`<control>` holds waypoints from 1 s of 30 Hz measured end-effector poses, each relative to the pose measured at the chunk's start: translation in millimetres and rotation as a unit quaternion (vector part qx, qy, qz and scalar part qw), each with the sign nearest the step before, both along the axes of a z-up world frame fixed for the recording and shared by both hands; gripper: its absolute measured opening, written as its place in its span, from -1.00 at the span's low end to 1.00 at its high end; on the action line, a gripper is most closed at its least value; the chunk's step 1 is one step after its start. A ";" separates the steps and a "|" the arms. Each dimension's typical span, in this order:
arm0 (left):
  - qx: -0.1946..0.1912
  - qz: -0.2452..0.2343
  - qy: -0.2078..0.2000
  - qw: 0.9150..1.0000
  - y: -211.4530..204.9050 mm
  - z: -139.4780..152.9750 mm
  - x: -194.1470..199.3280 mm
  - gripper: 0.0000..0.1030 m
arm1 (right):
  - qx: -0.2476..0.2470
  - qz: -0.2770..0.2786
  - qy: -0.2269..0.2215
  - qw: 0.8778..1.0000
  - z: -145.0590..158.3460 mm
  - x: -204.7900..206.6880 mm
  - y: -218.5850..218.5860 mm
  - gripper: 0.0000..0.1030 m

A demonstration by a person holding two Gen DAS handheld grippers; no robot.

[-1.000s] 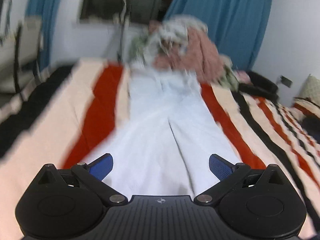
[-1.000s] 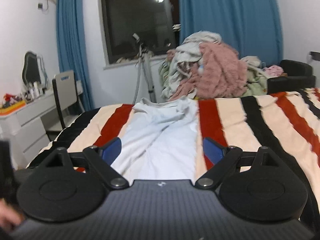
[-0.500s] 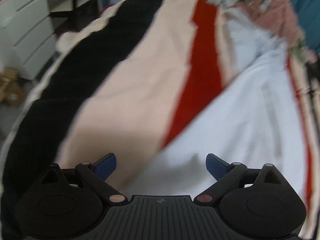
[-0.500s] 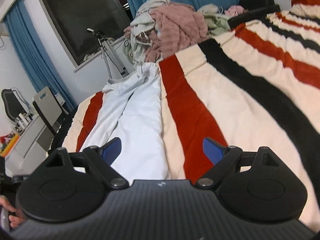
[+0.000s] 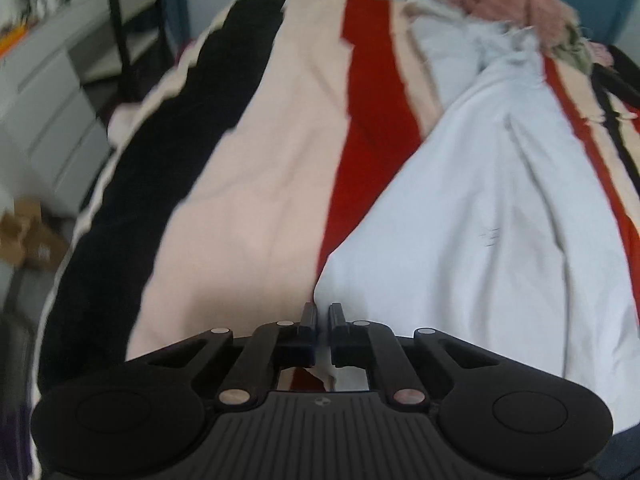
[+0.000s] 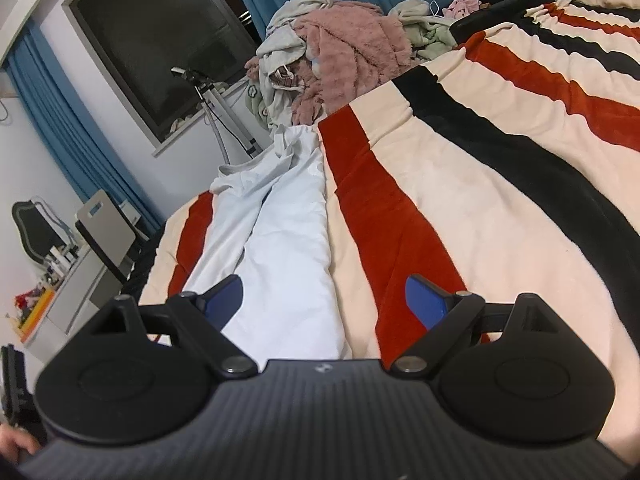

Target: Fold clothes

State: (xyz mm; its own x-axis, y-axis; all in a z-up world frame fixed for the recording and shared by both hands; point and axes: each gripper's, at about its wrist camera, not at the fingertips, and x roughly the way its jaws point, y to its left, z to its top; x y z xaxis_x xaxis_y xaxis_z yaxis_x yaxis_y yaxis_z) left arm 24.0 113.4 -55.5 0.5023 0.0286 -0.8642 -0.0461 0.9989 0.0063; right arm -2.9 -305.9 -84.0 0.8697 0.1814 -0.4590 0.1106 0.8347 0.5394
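— Where passing freely?
— Over striped blanket (image 6: 472, 208), lying wide and bare right of white trousers (image 6: 288, 240).
— Blocking anywhere?
— Heap of clothes (image 6: 340, 52) piling at far end, touching the trousers; chair (image 6: 106, 236) and desk (image 5: 44, 92) standing beside left edge.

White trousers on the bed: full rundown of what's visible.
The white fabric trousers lie lengthwise along the striped blanket, two legs side by side, creased, waist end towards the pile of clothes. The left hand-held gripper is shut on the hem corner; the right hand-held gripper is open over the other leg.
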 end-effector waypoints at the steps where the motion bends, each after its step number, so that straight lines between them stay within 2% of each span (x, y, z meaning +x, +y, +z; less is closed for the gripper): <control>1: 0.005 -0.018 -0.020 1.000 -6.4 8.4 -8.6 -0.88 | 0.000 -0.001 -0.002 1.000 0.6 -0.8 -0.6 0.74; 3: 0.025 -0.062 -0.064 0.996 -24.7 25.0 -29.7 -0.88 | 0.000 -0.005 -0.006 1.000 1.7 -2.5 -2.3 0.74; 6: 0.073 -0.136 -0.135 0.979 -68.3 45.8 -71.8 -0.89 | 0.003 -0.011 -0.013 1.000 4.0 -4.6 -4.8 0.74; 7: 0.076 -0.163 -0.152 0.972 -84.1 50.3 -86.2 -0.89 | 0.003 -0.012 -0.016 1.000 4.9 -5.2 -5.2 0.74; 9: 0.059 -0.205 -0.165 0.963 -113.0 52.8 -108.2 -0.90 | -0.001 -0.012 -0.023 1.000 7.1 -5.6 -4.7 0.74; 11: 0.031 -0.237 -0.161 0.958 -141.5 47.7 -123.8 -0.90 | -0.011 -0.011 -0.027 1.000 9.0 -6.0 -2.7 0.74; 14: 0.000 -0.269 -0.133 0.954 -175.9 21.7 -130.8 -0.90 | -0.026 -0.010 -0.029 0.999 10.6 -6.5 0.7 0.74; 17: -0.012 -0.269 -0.095 0.958 -197.7 -16.3 -127.0 -0.90 | -0.039 -0.008 -0.029 0.999 11.3 -6.4 4.1 0.74; 19: -0.023 -0.260 -0.073 0.963 -198.2 -28.1 -117.2 -0.83 | -0.048 -0.007 -0.029 0.998 11.8 -6.3 6.3 0.74; 20: -0.031 -0.258 -0.067 0.963 -195.6 -29.6 -116.2 -0.78 | -0.052 -0.006 -0.029 0.998 12.0 -6.3 7.4 0.74; 21: -0.039 -0.256 -0.064 0.964 -192.0 -30.0 -115.2 -0.60 | -0.057 -0.006 -0.029 0.998 12.3 -6.2 8.6 0.74; 22: -0.048 -0.255 -0.067 0.963 -186.0 -27.8 -114.4 -0.40 | -0.061 -0.005 -0.029 0.998 12.5 -6.2 9.7 0.74; 23: -0.053 -0.252 -0.073 0.963 -181.2 -24.2 -113.9 -0.08 | -0.065 -0.004 -0.029 0.997 12.7 -6.2 10.8 0.74; 24: -0.046 -0.245 -0.089 0.964 -178.8 -17.6 -114.1 0.16 | -0.070 -0.004 -0.029 0.997 13.0 -6.1 11.9 0.74; 25: -0.040 -0.237 -0.104 0.965 -176.3 -10.9 -114.3 0.32 | -0.074 -0.003 -0.029 0.997 13.2 -6.1 13.0 0.74; 27: -0.033 -0.224 -0.132 0.965 -171.7 1.6 -111.4 0.53 | -0.082 -0.003 -0.031 0.996 13.8 -6.7 15.4 0.74; 30: -0.030 -0.204 -0.172 0.963 -164.7 19.6 -104.0 0.70 | -0.093 -0.004 -0.036 0.995 15.0 -8.1 18.6 0.74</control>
